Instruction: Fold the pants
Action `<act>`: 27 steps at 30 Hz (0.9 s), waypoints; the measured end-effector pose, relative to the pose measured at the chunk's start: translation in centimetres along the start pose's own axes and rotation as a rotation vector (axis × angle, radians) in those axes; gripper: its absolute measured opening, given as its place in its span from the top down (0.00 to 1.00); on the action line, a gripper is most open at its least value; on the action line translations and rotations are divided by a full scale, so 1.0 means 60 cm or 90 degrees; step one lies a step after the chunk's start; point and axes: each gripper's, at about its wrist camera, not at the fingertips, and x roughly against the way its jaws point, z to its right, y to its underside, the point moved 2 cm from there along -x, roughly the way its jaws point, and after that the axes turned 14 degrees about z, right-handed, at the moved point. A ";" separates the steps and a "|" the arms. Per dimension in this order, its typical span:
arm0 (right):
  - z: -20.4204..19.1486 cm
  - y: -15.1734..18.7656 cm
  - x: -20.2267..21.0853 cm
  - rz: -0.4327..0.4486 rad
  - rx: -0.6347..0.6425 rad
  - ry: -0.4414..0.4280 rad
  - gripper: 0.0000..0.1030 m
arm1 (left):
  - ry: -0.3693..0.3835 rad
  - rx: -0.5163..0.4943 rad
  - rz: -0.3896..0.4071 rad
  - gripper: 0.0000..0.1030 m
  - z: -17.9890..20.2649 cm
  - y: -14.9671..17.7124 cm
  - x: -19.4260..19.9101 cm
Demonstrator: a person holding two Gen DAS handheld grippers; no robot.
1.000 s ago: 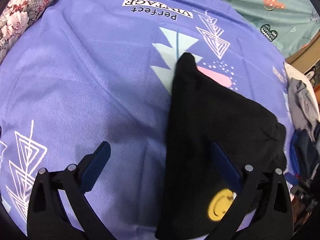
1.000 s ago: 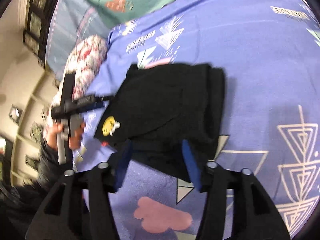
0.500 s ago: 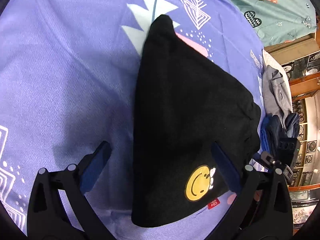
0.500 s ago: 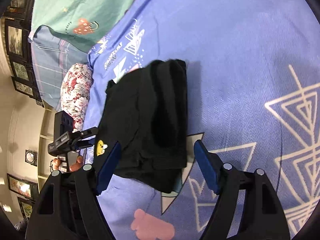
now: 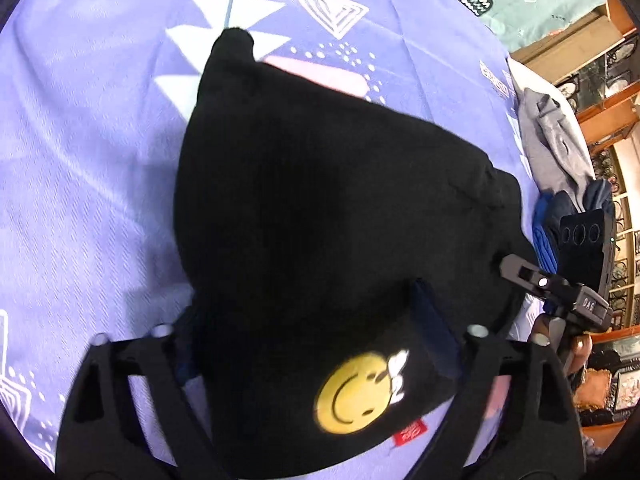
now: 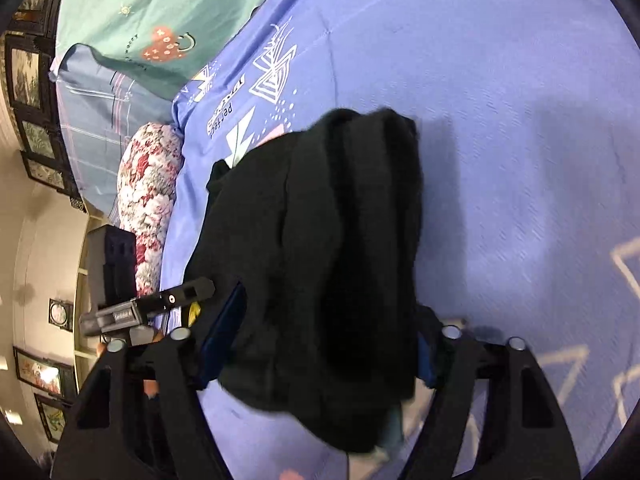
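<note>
Both grippers have closed in on the pants since the earlier frames, and the bundle now fills more of each view.

Left wrist view: left gripper (image 5: 312, 332) straddles the near end of the black pants (image 5: 320, 208), beside the yellow smiley patch (image 5: 354, 394). Jaws are closing w/ fabric between them; right pad lies on the cloth, left pad is half hidden at the edge, so a firm pinch can't be confirmed. Pants lie as a compact bundle on the purple bedsheet (image 5: 88, 160). Other gripper's body shows at the right edge.

Right wrist view: right gripper (image 6: 320, 344) brackets the stacked end of the pants (image 6: 320, 240). Jaws closing, cloth between them, pads at or near both flanks; contact not clear. Several layers visible at the folded edge.

Status: main folds appear done. Remaining, by judgement: squeeze, tidy or shift the bundle. Pile of other clothes (image 5: 560, 144) sits near the bed edge.
</note>
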 end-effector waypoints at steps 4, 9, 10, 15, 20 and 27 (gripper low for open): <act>-0.015 -0.001 -0.011 0.000 0.031 0.028 0.60 | 0.011 0.000 0.019 0.68 -0.005 -0.012 0.017; -0.078 -0.019 0.028 0.034 0.086 -0.037 0.63 | 0.054 -0.020 0.082 0.77 0.018 -0.034 0.081; -0.095 -0.027 0.034 0.040 0.101 -0.045 0.63 | 0.059 -0.030 0.102 0.77 0.027 -0.045 0.098; -0.193 -0.104 0.049 0.104 0.209 -0.067 0.63 | 0.047 -0.103 0.234 0.77 0.062 -0.148 0.187; -0.279 -0.253 0.005 0.183 0.290 -0.085 0.63 | 0.021 -0.118 0.343 0.76 0.059 -0.295 0.214; -0.292 -0.452 -0.183 0.209 0.307 -0.033 0.60 | -0.055 -0.047 0.394 0.75 -0.028 -0.487 0.070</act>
